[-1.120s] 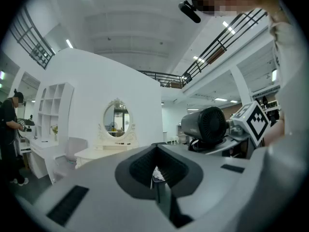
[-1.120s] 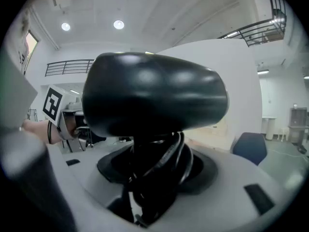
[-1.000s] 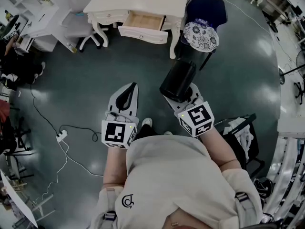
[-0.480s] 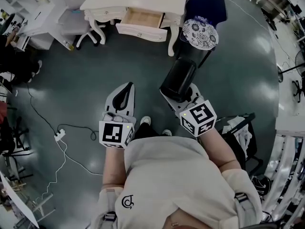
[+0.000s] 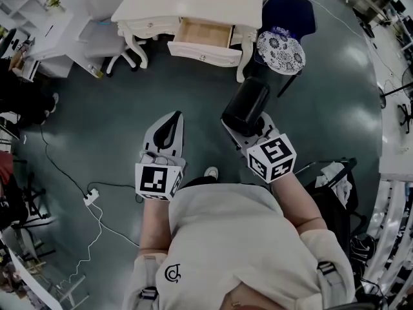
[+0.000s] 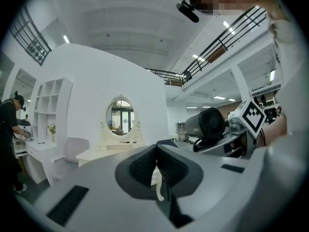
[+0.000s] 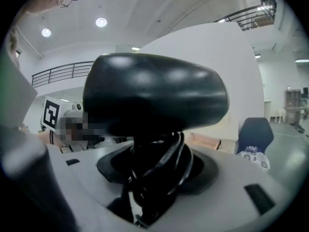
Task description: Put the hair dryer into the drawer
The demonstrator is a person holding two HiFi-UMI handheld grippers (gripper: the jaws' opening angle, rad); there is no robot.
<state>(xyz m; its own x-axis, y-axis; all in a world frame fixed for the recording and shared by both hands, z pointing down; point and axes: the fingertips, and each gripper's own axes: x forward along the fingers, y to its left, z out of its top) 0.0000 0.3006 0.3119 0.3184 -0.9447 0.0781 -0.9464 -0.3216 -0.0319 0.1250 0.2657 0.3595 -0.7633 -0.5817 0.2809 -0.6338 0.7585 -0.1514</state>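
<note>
One bulky black plastic hair dryer (image 5: 245,105) (image 7: 154,93) sitting clamped in right gripper (image 5: 253,123) (image 7: 154,178); left gripper (image 5: 171,124) (image 6: 157,166) hanging empty, jaws touching; cream wooden drawer (image 5: 203,36) gaping ahead.

Cannot make out the handle of the hair dryer (image 7: 154,93), buried under coiled cord (image 7: 166,166) inside the right gripper (image 7: 157,178). From the head view, cannot see that gripper's jaw tips beneath the black barrel. Far ahead of it, cannot tell what lies in the drawer (image 5: 203,33): too small.

Glossy floor (image 5: 97,128) bears dressing table (image 5: 193,8) (drawer (image 5: 203,34) open) and power strip (image 5: 91,196).
</note>
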